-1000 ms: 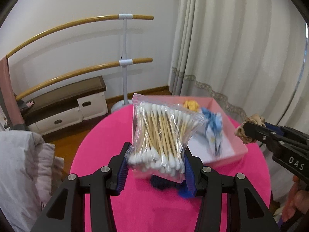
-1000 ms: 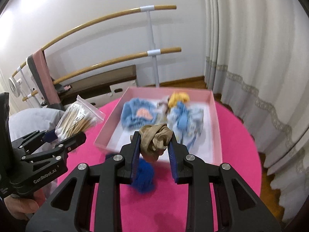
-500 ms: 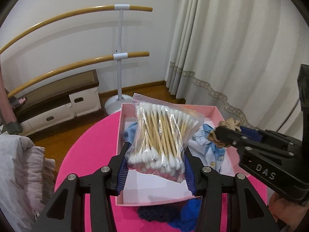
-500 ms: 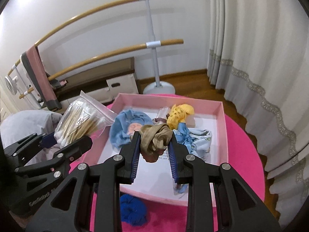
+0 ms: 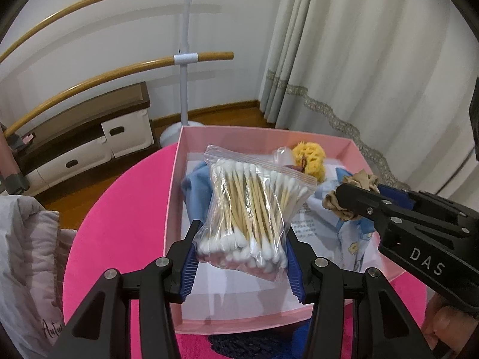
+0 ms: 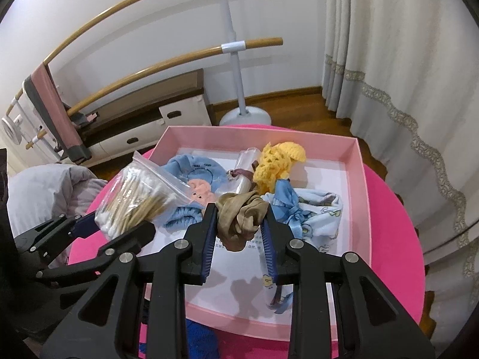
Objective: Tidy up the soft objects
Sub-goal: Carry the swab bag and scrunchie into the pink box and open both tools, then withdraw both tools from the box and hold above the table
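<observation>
My left gripper [image 5: 241,257] is shut on a clear bag of cotton swabs [image 5: 254,212] and holds it above the near left part of the pink box [image 5: 172,209]. My right gripper [image 6: 239,233] is shut on a tan scrunchie [image 6: 241,218], held above the middle of the pink box [image 6: 363,197]. Inside lie a blue cloth with a pink face [image 6: 194,185], a yellow crochet piece [image 6: 278,161], a small clear bag [image 6: 247,164] and a light blue printed cloth [image 6: 317,218]. The bag of cotton swabs also shows in the right wrist view [image 6: 137,197].
The box stands on a round pink table [image 5: 119,209]. A dark blue knit item [image 6: 200,341] lies on the table in front of the box. A grey-pink quilted jacket [image 5: 27,257] lies left of the table. Curtains [image 5: 374,59] hang at the right, a ballet barre [image 5: 185,56] behind.
Both grippers have moved forward from the table's near side to above the pink box, each still holding its item. The dark blue knit item now lies below and behind them.
</observation>
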Motion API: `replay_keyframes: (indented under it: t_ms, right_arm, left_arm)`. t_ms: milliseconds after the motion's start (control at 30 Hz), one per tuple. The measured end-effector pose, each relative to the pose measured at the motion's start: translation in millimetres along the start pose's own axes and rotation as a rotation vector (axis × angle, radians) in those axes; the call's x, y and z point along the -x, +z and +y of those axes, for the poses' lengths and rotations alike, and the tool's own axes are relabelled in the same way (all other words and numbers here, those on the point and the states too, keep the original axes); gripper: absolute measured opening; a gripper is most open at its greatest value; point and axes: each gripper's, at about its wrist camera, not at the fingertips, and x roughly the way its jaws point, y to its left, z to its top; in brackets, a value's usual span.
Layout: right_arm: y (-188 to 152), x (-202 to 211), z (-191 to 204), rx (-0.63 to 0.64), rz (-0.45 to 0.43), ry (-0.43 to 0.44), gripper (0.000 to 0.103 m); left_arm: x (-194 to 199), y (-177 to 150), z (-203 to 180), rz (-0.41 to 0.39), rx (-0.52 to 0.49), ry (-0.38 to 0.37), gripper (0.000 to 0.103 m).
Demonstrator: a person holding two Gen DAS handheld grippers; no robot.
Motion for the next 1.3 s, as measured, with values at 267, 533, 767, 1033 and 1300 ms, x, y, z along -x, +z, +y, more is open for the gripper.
replay_keyframes:
  t_ms: [267,533,767,1033,1300]
  right_arm:
    - [-5,-7,-3,-0.018,0.012,0.009,0.038]
    - [-8,1,-5,-0.028,-0.020,0.013,0.080]
    - [-11,17,-3,-0.022,-0.071,-0.003,0.103]
    - [-19,40,-6,-0.066,-0.126,-0.011,0.103]
    - [-40,70,-6,-0.086,-0.181,-0.023,0.103]
  left_arm:
    - [-17,4,-7,0.027,-0.005,0.013,0.051]
    - [-25,3,-16,0.007,-0.016,0.050,0.083]
    - [-10,-14,-8,-0.038,-0.014,0.076,0.100]
    - [11,-30,-6,-0.091,-0.033,0.129,0.102]
    - [39,-47,-12,-0.143,-0.050,0.135,0.102]
